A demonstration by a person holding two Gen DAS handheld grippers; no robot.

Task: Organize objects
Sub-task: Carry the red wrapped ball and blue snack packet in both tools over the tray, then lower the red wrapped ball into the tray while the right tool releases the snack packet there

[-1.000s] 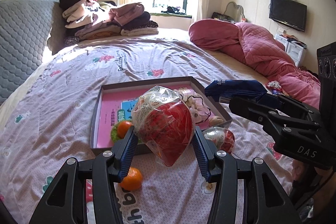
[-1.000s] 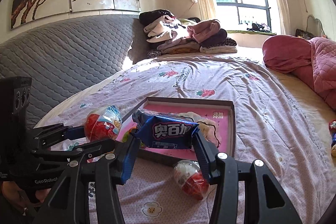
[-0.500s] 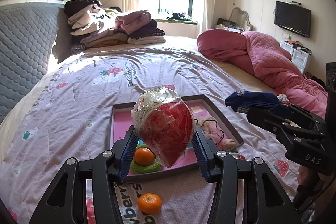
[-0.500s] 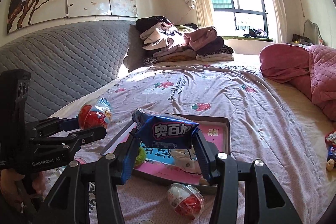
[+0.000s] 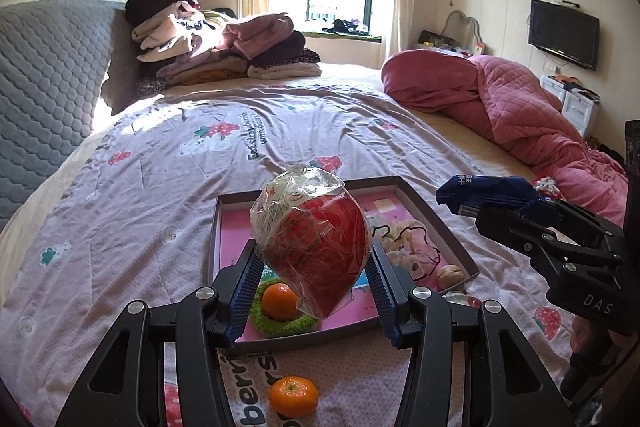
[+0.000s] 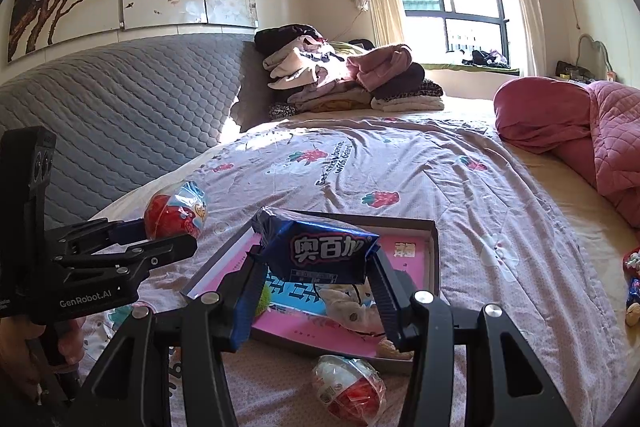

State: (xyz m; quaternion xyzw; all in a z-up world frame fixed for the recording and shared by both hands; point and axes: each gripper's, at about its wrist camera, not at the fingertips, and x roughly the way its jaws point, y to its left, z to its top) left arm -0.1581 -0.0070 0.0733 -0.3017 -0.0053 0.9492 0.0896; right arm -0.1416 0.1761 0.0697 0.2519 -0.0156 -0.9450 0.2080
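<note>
My left gripper [image 5: 312, 267] is shut on a red toy egg in clear wrap [image 5: 310, 243], held above the near edge of a shallow box with a pink lining [image 5: 436, 223]. It also shows in the right wrist view [image 6: 176, 211]. My right gripper [image 6: 316, 275] is shut on a blue biscuit packet [image 6: 320, 251], held over the same box [image 6: 434, 239]; the packet also shows in the left wrist view [image 5: 488, 193]. In the box lie an orange on a green ring [image 5: 280, 301], a plush toy [image 6: 352, 307] and a walnut [image 5: 450, 273].
A loose orange [image 5: 294, 397] and a second wrapped egg [image 6: 348, 389] lie on the bedsheet in front of the box. Folded clothes [image 5: 224, 47] are piled at the headboard. A pink quilt [image 5: 520, 103] lies on the right, small items beside it [image 6: 632, 283].
Both grippers have pulled back and risen with their loads. The box now sits farther away and lower in both views.
</note>
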